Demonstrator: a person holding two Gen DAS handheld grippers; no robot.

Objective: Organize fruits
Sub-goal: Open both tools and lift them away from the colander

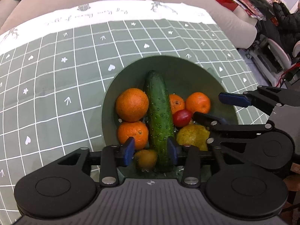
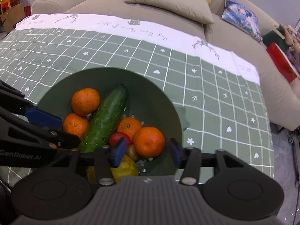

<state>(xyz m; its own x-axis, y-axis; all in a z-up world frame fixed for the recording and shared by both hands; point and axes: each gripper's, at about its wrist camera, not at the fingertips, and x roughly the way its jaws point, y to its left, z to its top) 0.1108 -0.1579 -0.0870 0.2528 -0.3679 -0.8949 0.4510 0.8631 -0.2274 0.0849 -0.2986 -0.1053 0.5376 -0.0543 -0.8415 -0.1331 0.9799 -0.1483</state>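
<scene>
A green colander bowl [image 1: 187,71] [image 2: 153,97] stands on the checked tablecloth. It holds a cucumber [image 1: 159,116] [image 2: 106,120], several oranges [image 1: 132,105] [image 2: 149,141], a red tomato [image 1: 181,117] [image 2: 117,137] and yellow pears [image 1: 193,136] [image 2: 124,168]. My left gripper [image 1: 152,151] is open above the bowl's near edge, its pads either side of the cucumber's near end, not touching. My right gripper [image 2: 148,151] is open over the bowl's right part, an orange between its pads; it also shows in the left wrist view [image 1: 221,108].
The green and white checked tablecloth [image 1: 56,93] [image 2: 215,103] covers the table. A beige sofa [image 2: 168,1] with cushions runs behind it. Red boxes [image 2: 281,61] and clutter lie to the right, where a person in black [image 1: 286,18] sits.
</scene>
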